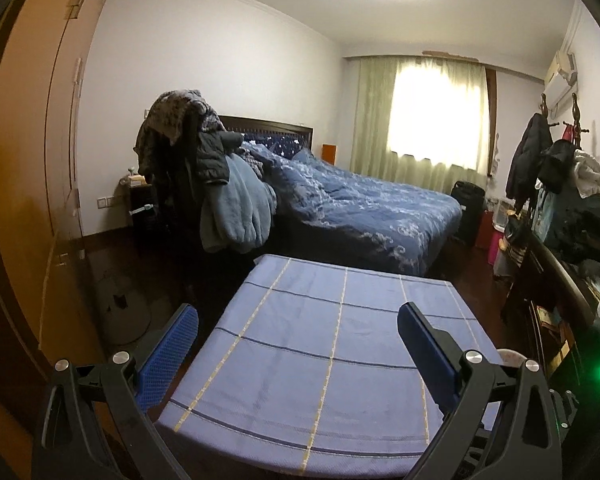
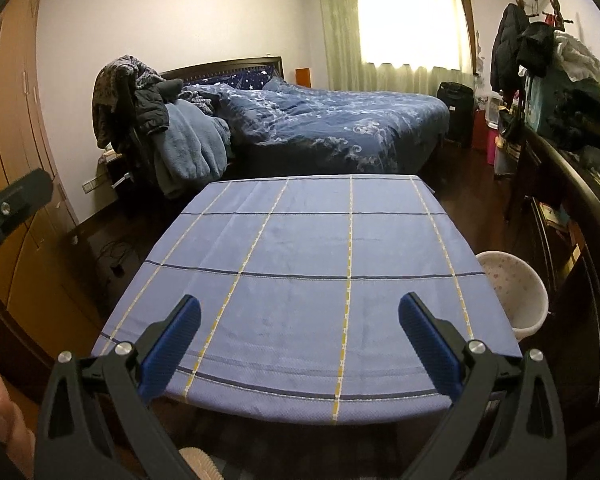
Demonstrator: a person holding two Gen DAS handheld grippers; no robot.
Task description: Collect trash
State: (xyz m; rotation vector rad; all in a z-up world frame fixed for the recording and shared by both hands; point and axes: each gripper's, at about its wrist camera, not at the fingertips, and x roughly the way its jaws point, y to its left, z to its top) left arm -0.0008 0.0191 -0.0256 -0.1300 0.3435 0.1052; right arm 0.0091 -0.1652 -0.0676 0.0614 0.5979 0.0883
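Observation:
A small table under a blue checked cloth [image 1: 332,344] [image 2: 308,280] stands in front of both grippers; I see no trash on it. A white speckled basin-like bin [image 2: 516,292] sits on the floor at the table's right side; only its rim [image 1: 510,356] shows in the left wrist view. My left gripper [image 1: 298,320] is open and empty, held above the table's near edge. My right gripper [image 2: 300,312] is open and empty, also above the near edge. Part of the left gripper's body [image 2: 12,204] shows at the left of the right wrist view.
A bed with a blue quilt [image 2: 332,128] lies beyond the table. A chair piled with clothes [image 2: 148,120] stands left of it. Wooden wardrobes [image 1: 32,184] line the left wall. A dark dresser and coat rack with clothes [image 2: 560,92] fill the right side.

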